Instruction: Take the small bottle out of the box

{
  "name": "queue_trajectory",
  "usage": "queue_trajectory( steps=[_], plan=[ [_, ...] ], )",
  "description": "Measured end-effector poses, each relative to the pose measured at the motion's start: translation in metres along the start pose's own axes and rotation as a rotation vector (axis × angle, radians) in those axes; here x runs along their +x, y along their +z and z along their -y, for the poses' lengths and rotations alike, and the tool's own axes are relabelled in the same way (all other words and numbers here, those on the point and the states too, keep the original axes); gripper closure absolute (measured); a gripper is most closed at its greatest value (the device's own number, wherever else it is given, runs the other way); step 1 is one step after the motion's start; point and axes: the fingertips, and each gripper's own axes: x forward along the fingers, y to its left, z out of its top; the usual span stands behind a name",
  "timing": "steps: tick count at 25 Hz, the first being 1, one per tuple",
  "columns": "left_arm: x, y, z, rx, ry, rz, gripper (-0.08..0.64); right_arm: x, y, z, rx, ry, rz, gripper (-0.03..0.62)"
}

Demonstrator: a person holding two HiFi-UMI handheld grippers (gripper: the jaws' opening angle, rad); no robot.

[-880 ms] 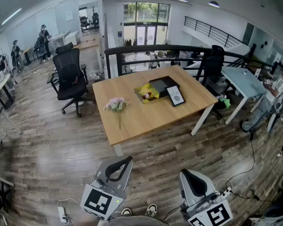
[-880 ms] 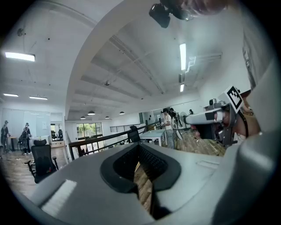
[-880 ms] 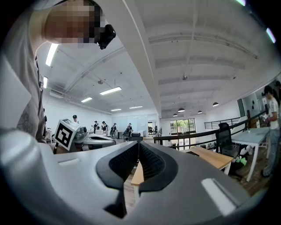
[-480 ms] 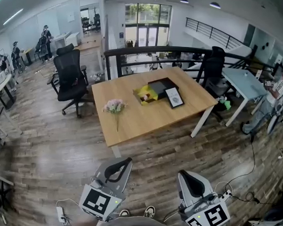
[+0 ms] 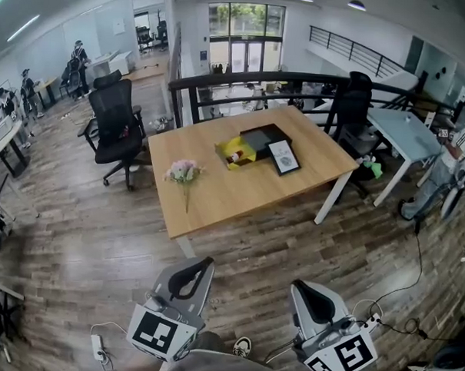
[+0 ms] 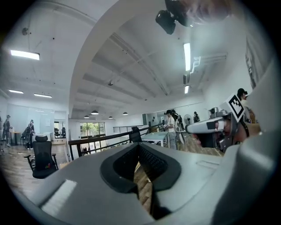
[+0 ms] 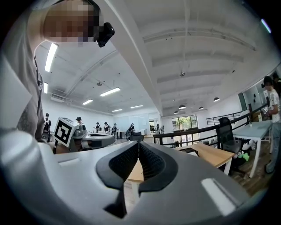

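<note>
gripper views show left gripper [image 6: 139,151] and right gripper [image 7: 138,149] closed, empty; head view shows the box [image 5: 248,148].

Wooden worktop [image 5: 217,195]: open yellow box [image 5: 243,147] holding small bottle [image 5: 234,156]; dark flat case [image 5: 264,135] beside it; pink flower sprig [image 5: 182,172]. Left gripper [image 5: 204,263], right gripper [image 5: 299,288]: well apart from worktop.

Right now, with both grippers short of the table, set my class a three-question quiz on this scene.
1. True or false: the left gripper and the right gripper are both shut, with nothing between their jaws.
2. Where does the small bottle lie?
3. Which thing on the table lies nearest the person? A flowers; B black lid; C picture frame.
Key: 1 true. 2 in the open yellow box. 3 A.
</note>
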Motion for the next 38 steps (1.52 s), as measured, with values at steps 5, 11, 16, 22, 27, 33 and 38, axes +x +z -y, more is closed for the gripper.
queue_trajectory(
  steps=[5, 11, 16, 22, 27, 33, 38],
  plan=[
    [0.007, -0.003, -0.005, 0.016, 0.064, 0.027, 0.376, -0.004, -0.007, 0.012, 0.014, 0.008, -0.011, 0.574],
    [0.019, -0.009, -0.017, 0.001, 0.080, 0.020, 0.374, 0.007, -0.012, 0.029, 0.023, 0.000, -0.016, 0.574],
    [0.045, -0.019, -0.033, -0.006, 0.061, 0.002, 0.374, 0.035, -0.016, 0.046, 0.019, 0.005, -0.033, 0.574],
    [0.088, -0.028, -0.071, 0.004, 0.065, -0.034, 0.374, 0.085, -0.019, 0.076, 0.022, 0.012, -0.054, 0.574],
    [0.143, -0.036, -0.109, 0.001, 0.052, -0.066, 0.376, 0.138, -0.022, 0.112, 0.024, 0.015, -0.089, 0.574],
    [0.211, -0.036, -0.159, 0.012, 0.025, -0.093, 0.376, 0.205, -0.015, 0.156, 0.035, -0.010, -0.118, 0.574],
    [0.264, -0.044, -0.206, 0.020, -0.001, -0.122, 0.376, 0.269, -0.018, 0.187, 0.053, -0.028, -0.134, 0.574]
  ],
)
